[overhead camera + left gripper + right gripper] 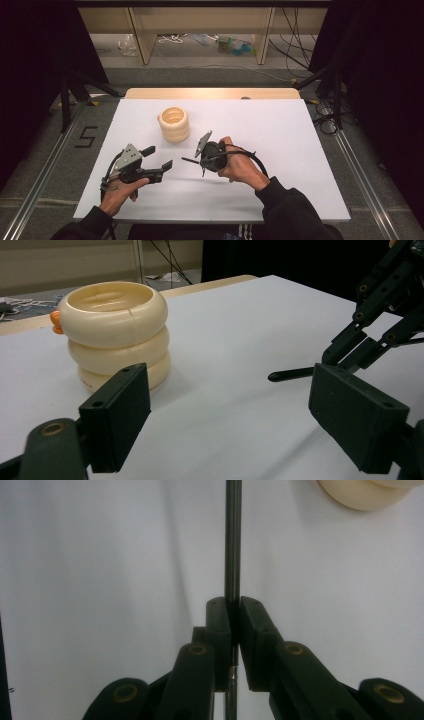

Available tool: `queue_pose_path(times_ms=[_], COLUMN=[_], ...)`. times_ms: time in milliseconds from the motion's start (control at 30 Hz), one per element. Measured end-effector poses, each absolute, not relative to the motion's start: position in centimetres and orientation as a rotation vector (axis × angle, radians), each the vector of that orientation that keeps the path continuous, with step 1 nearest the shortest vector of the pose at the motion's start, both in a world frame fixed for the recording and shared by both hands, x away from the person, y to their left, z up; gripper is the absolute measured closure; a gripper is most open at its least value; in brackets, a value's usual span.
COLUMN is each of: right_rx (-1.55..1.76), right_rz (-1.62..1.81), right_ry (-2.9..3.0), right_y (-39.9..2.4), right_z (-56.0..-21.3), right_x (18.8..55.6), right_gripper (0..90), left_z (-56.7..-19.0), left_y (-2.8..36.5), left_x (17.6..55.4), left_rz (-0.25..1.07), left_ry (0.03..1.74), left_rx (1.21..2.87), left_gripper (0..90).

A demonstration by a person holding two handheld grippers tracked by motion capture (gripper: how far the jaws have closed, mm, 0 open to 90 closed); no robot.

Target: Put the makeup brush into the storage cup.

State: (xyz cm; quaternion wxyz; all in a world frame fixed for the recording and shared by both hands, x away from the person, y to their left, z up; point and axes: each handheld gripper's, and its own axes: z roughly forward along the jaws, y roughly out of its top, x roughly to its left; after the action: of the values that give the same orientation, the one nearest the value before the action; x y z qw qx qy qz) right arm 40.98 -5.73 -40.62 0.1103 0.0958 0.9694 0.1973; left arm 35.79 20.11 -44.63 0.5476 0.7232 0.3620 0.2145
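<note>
My left tongs [161,157] hang wide open and empty above the white surface [280,130], jaws aimed toward the ring stack, ready to take something. The cream ring stack [174,123] stands upright farther back, between both hands, untouched. My right tongs [192,161] are clamped tight on a thin dark rod [232,540], which sticks out leftward toward the left tongs, probably for threading or handover.
</note>
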Motion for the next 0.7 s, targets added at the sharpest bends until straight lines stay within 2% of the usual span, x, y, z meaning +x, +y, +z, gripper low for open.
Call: queue_pose_path(times_ms=[367,533,700], right_rx=[0.17,0.12,0.102], right_rz=[0.546,0.525,0.507], right_ry=[2.845,2.843,2.855], right_y=[-5.3,-4.9,-4.6], right_z=[-40.7,-40.8,-41.0], right_x=[40.3,39.9,39.6], right_gripper=[83.5,83.5,83.5], left_z=[-44.8,-44.9,-45.1], left_y=[19.4,18.6,18.2], left_x=[35.5,35.2,35.1], left_rz=[0.436,0.399,0.349], left_ry=[0.82,0.748,0.741], left_rx=[1.773,1.876,1.906], left_gripper=[20.0,20.3,21.2])
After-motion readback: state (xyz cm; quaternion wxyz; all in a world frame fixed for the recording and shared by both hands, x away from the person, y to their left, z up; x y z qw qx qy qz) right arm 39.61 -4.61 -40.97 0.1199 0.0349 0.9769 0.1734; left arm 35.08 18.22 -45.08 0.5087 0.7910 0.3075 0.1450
